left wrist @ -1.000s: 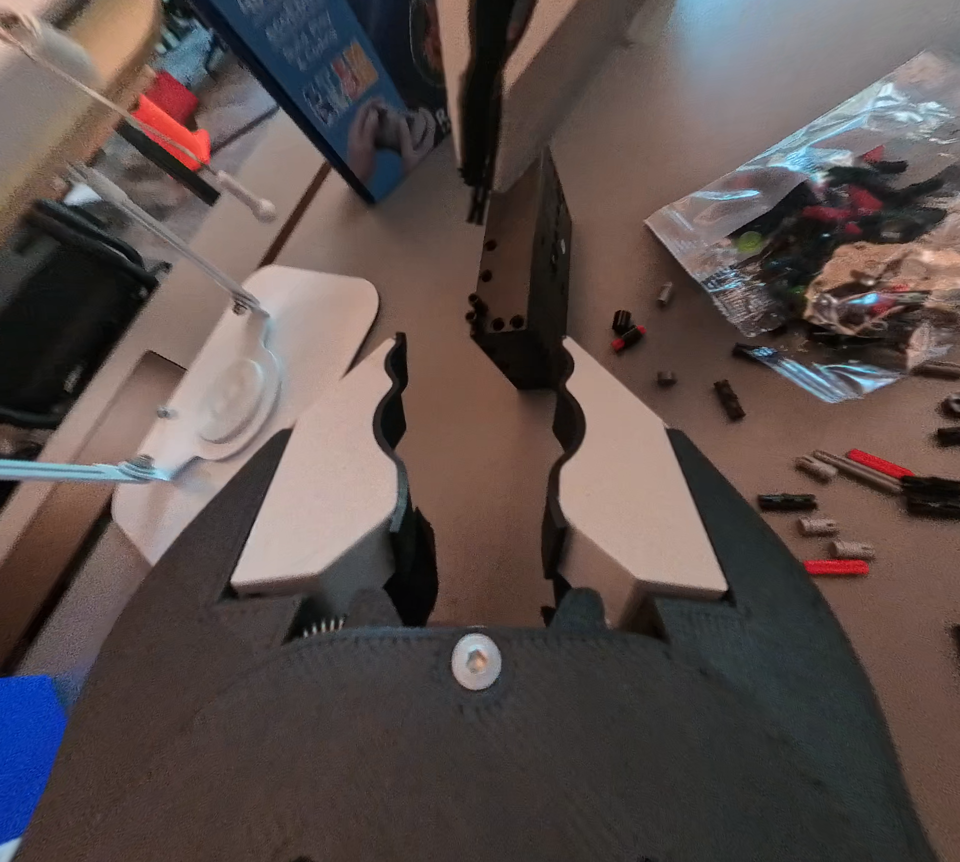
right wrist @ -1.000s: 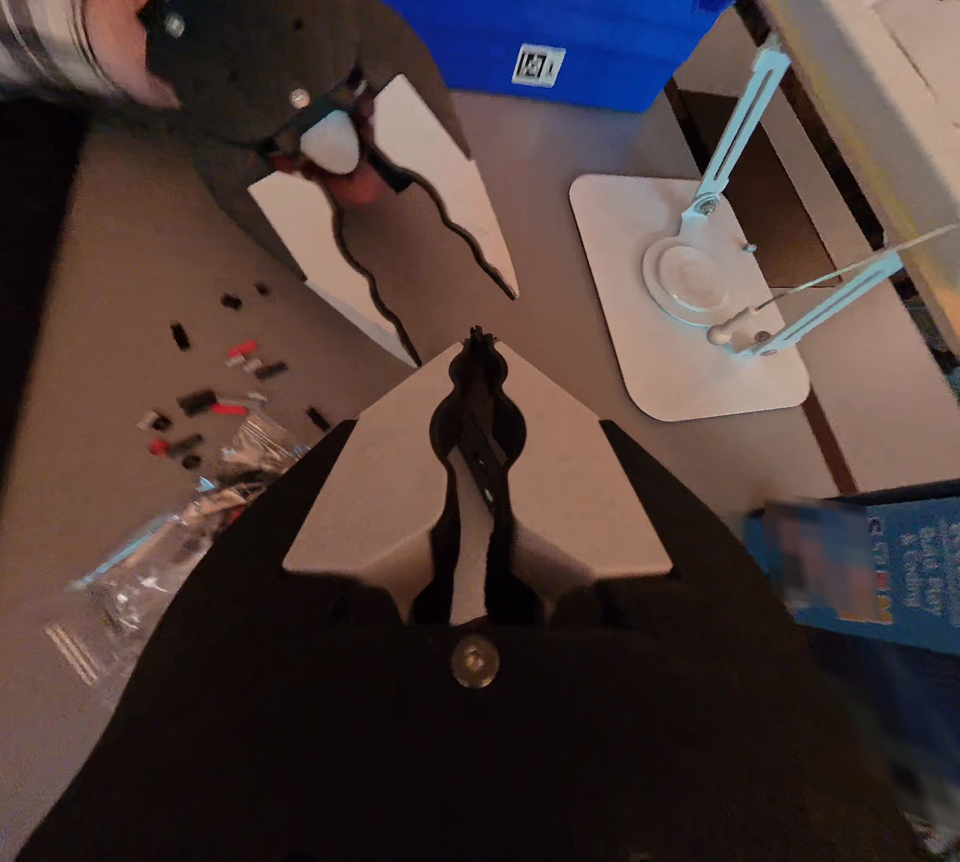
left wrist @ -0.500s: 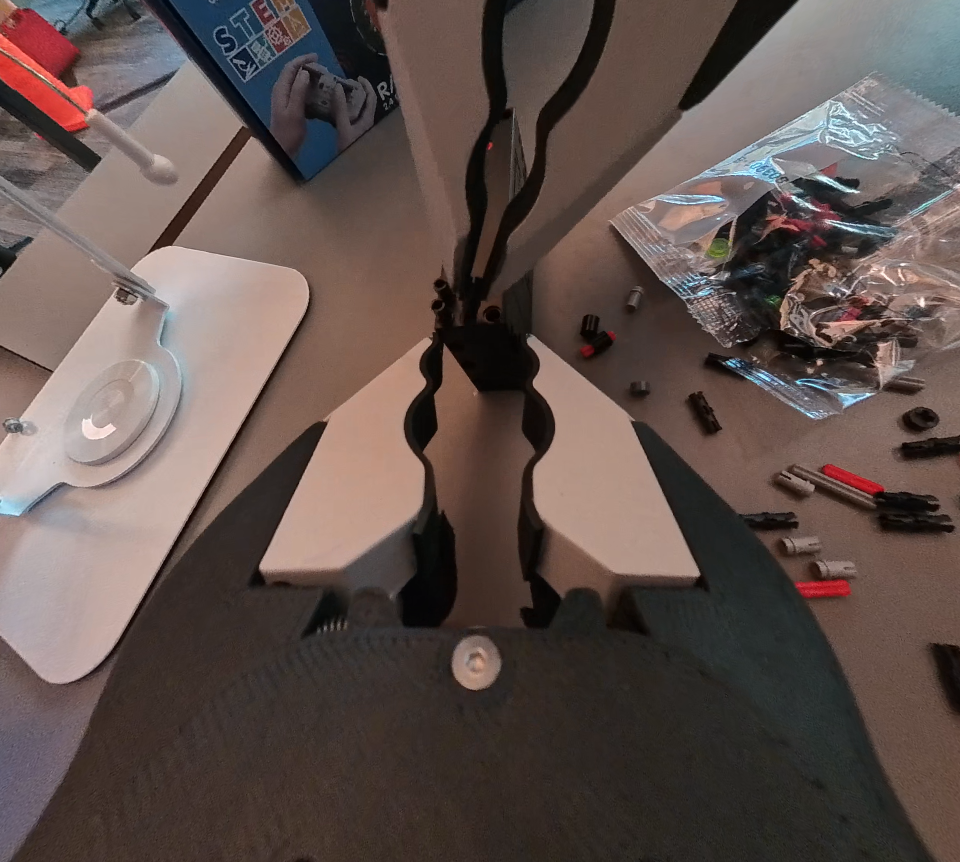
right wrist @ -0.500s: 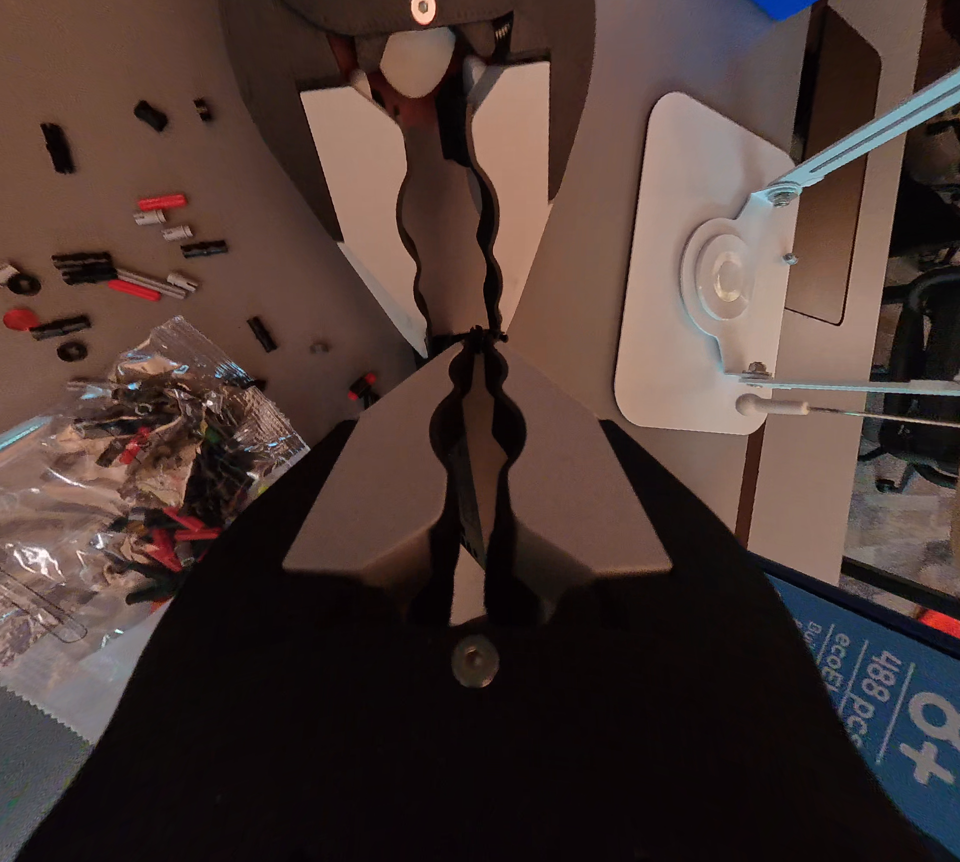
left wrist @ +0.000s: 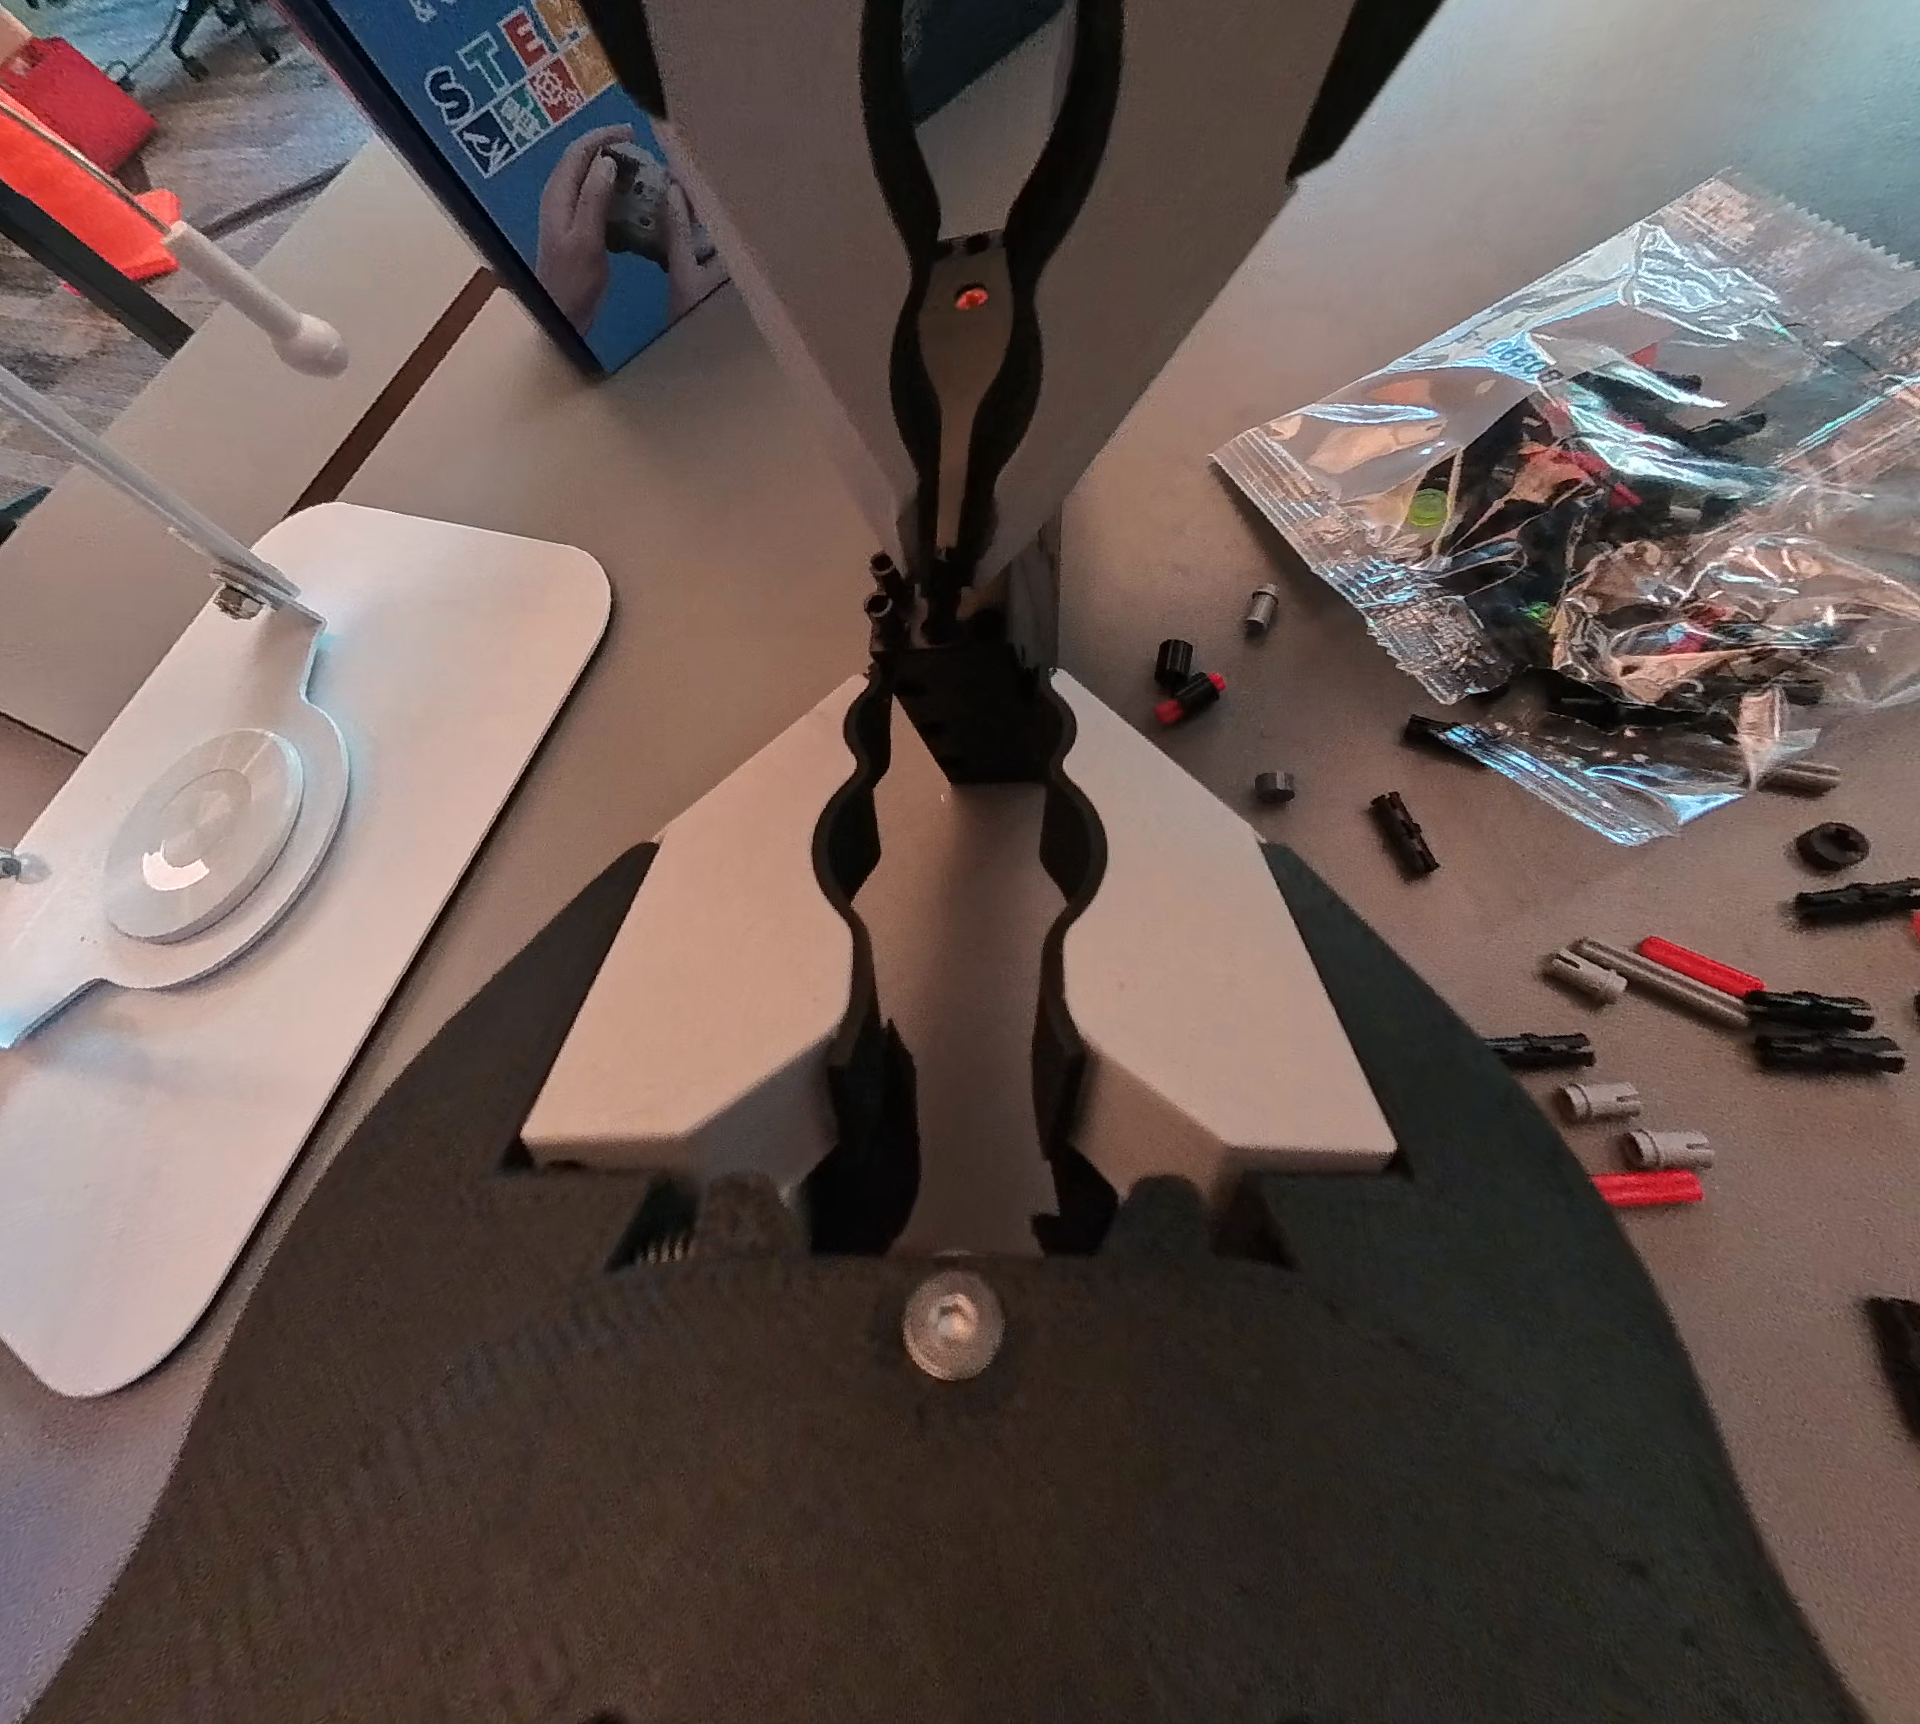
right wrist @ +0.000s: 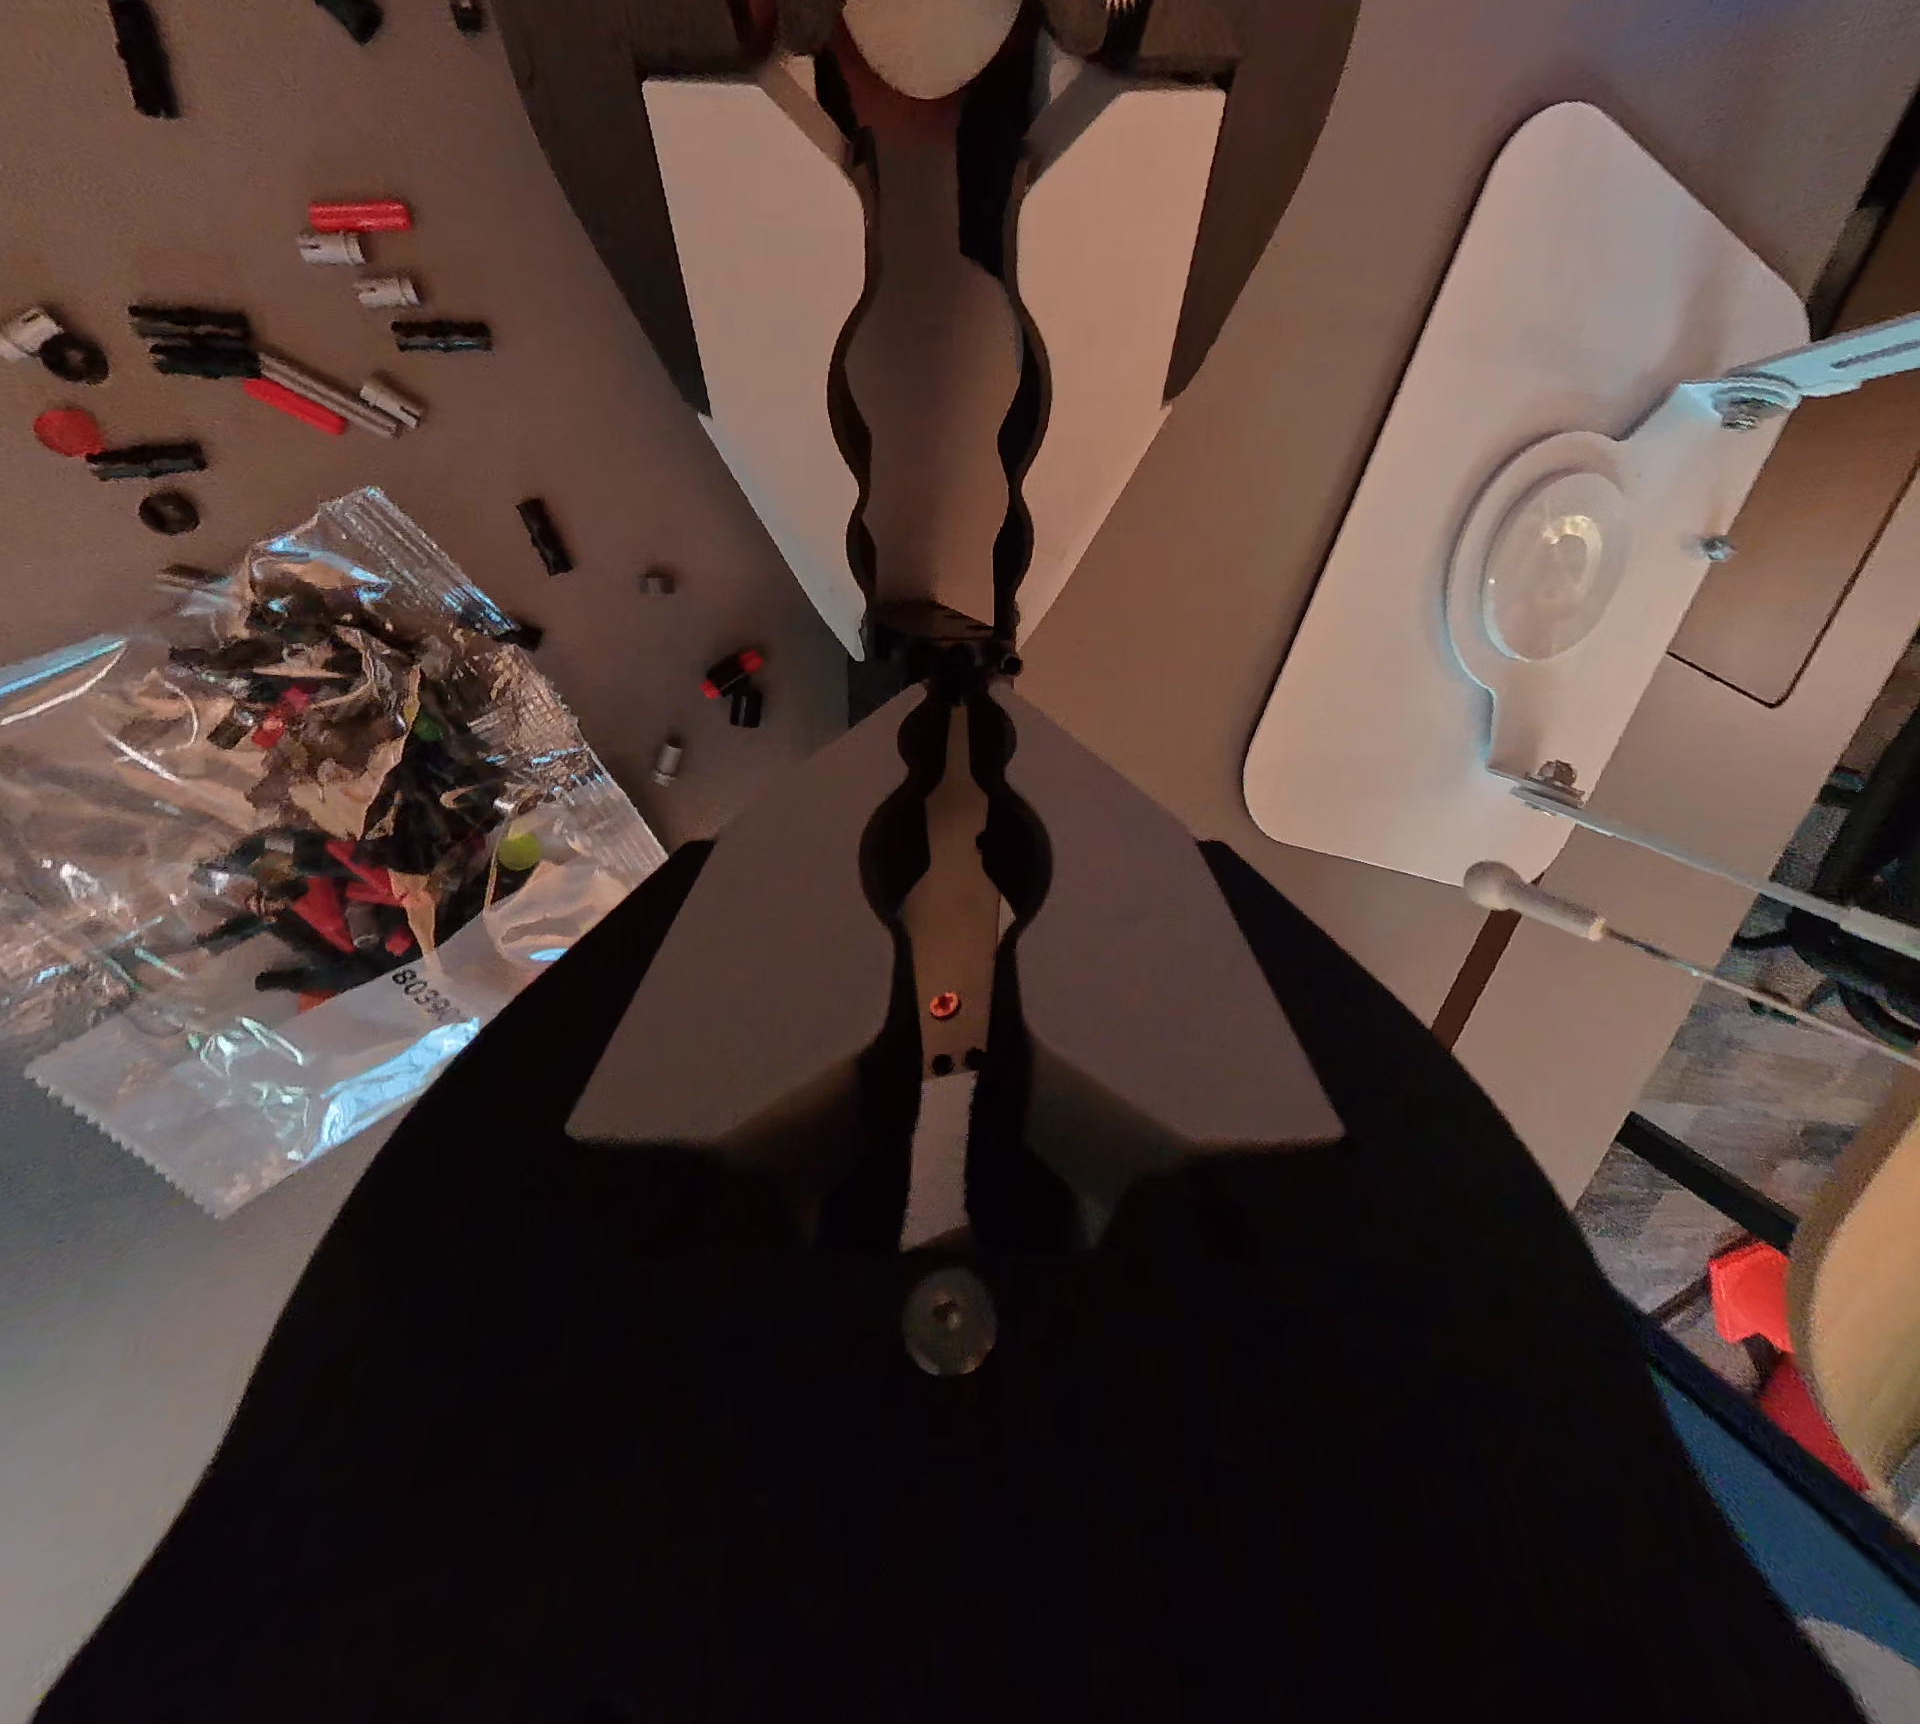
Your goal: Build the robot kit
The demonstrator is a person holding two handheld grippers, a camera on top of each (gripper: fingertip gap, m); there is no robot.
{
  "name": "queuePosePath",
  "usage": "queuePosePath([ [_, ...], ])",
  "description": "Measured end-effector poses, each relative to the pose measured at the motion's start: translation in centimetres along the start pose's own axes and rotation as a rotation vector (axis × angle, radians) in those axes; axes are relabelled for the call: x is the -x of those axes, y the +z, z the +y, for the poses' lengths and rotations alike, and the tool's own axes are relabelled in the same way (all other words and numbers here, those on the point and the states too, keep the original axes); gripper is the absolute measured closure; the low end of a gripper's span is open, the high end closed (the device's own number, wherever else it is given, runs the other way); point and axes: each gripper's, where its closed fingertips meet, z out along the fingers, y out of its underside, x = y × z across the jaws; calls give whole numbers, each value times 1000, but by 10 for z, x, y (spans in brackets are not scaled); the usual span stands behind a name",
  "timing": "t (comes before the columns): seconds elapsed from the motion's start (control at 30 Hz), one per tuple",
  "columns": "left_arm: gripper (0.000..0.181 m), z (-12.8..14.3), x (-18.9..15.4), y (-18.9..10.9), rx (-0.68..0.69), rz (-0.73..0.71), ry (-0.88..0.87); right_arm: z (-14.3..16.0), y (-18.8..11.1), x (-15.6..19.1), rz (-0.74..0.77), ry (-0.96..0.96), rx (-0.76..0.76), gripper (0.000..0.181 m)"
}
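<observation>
A long black block with holes and small pins (left wrist: 971,718) hangs between my two grippers above the grey table. My left gripper (left wrist: 966,698) is shut on its near end. My right gripper (left wrist: 961,573) comes in from the top, tip to tip with the left, and is shut on the block's other part, where a red dot (left wrist: 968,301) shows between its pads. In the right wrist view my right gripper (right wrist: 951,687) grips the block's thin sides (right wrist: 951,947). My left gripper (right wrist: 940,625) faces it from above.
A clear bag of small black and red parts (left wrist: 1621,511) lies on the right, also in the right wrist view (right wrist: 312,791). Loose pins and axles (left wrist: 1714,999) lie near it. A white stand base (left wrist: 260,843) is on the left, and a blue box (left wrist: 499,64) stands behind.
My left gripper was open a second ago and has closed on the block's end. The two grippers have come together and now face each other tip to tip.
</observation>
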Motion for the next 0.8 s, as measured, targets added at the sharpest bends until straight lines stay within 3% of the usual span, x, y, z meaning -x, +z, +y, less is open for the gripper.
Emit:
queuePosePath([
  [0.4,157,0,0,1,-20,20,-35,2,1,0,-240,-103,143,180],
  [0.8,158,0,-1,1,-38,39,-56,1,0,1,-332,-163,199,181],
])
